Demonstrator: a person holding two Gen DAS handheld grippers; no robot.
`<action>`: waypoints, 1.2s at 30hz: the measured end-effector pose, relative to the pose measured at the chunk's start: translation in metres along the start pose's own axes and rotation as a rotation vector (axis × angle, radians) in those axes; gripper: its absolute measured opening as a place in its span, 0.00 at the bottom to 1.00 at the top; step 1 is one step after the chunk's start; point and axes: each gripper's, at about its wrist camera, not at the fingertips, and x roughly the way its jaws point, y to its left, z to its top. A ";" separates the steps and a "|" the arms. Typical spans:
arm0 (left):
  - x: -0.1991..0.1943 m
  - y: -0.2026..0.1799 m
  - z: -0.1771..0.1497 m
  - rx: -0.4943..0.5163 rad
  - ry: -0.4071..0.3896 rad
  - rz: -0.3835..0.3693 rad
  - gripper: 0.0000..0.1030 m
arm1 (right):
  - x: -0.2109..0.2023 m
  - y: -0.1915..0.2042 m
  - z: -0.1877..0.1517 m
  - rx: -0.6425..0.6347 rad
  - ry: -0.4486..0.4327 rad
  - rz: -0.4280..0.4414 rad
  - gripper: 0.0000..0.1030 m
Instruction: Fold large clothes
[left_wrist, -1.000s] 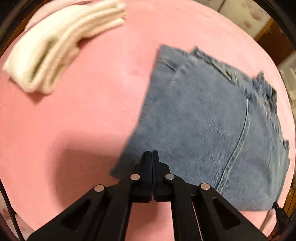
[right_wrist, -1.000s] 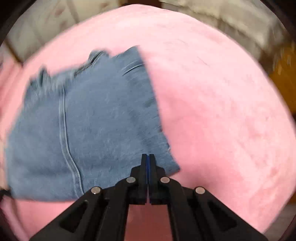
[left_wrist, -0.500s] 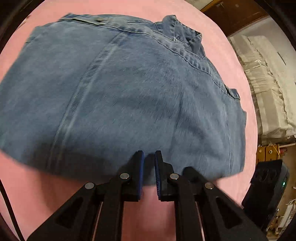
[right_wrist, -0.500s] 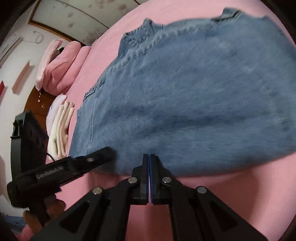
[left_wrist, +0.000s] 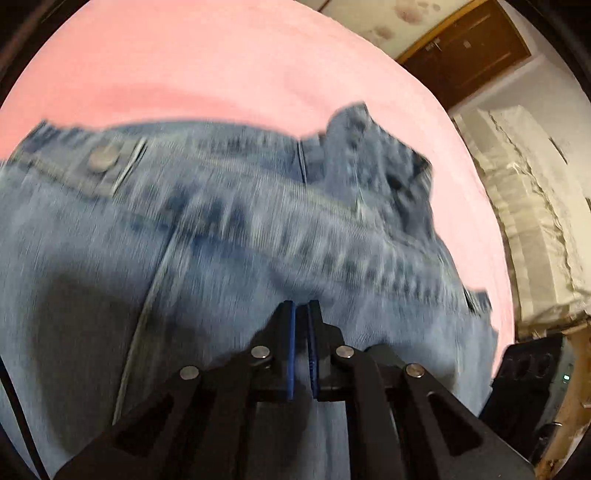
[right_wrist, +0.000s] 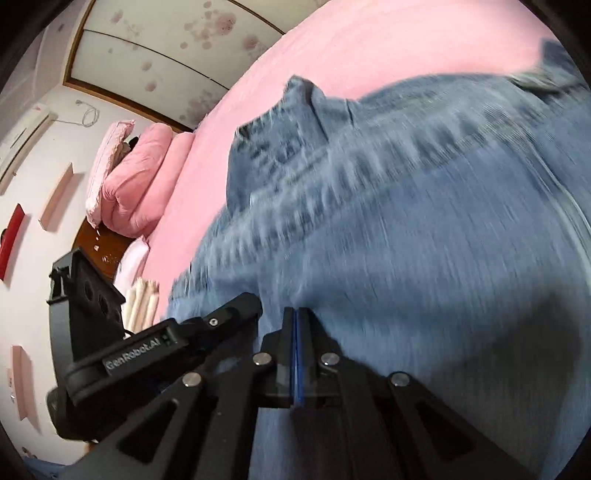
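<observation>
While the blurred denim garment (left_wrist: 229, 258) lies spread over the pink bed (left_wrist: 207, 62), its waistband toward the far edge, the left gripper (left_wrist: 301, 308) hovers above the cloth with a narrow gap between its blue pads. The right gripper (right_wrist: 296, 314) has its fingers pressed together; whether fabric is pinched between them cannot be told. Pink pillows (right_wrist: 136, 181) sit at the bed's left corner.
</observation>
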 end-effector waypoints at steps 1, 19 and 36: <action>0.005 -0.002 0.007 -0.004 -0.010 0.015 0.02 | 0.003 0.000 0.007 -0.009 -0.005 -0.003 0.00; -0.080 0.130 0.043 -0.092 -0.183 0.351 0.01 | -0.132 -0.091 0.056 -0.143 -0.259 -0.806 0.00; -0.054 0.010 -0.078 0.041 0.043 0.124 0.01 | -0.039 -0.010 -0.051 -0.007 0.052 -0.063 0.00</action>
